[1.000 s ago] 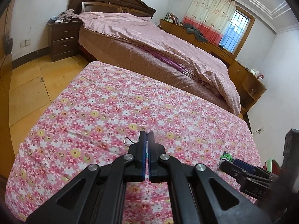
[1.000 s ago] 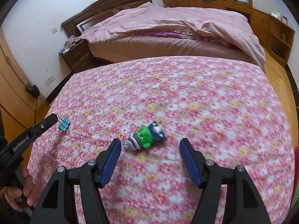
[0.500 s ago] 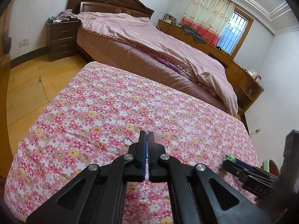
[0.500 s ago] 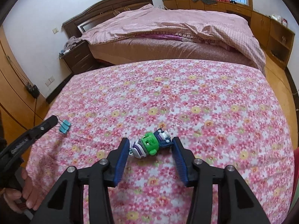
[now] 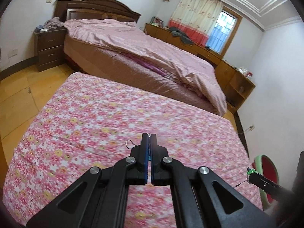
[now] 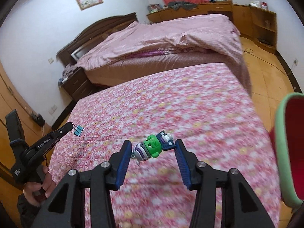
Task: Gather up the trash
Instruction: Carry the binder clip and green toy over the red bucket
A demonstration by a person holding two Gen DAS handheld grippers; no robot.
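In the right wrist view my right gripper (image 6: 153, 142) is shut on a small green and purple toy figure (image 6: 150, 148), held lengthwise between the blue pads and lifted clear of the pink floral cloth (image 6: 180, 98). At the left of that view a hand carries my left gripper (image 6: 70, 127), shut on a blue binder clip (image 6: 78, 130) that hangs from its tip. In the left wrist view my left gripper (image 5: 149, 139) has its jaws together, and only the clip's wire loop (image 5: 130, 144) shows beside them. A bin with a green rim (image 6: 281, 144) and red inside stands at the right.
The floral cloth covers a low surface in front of a large bed with a pink quilt (image 5: 144, 53). The bin's green rim (image 5: 256, 160) sits past the cloth's right edge. A dark nightstand (image 5: 49, 47) and wooden cabinets (image 5: 239, 83) line the walls, with wooden floor around.
The right gripper's jaws closed on the toy figure, lifted it off the cloth and carried it right, bringing the bin into view. The left gripper rose a little with the clip.
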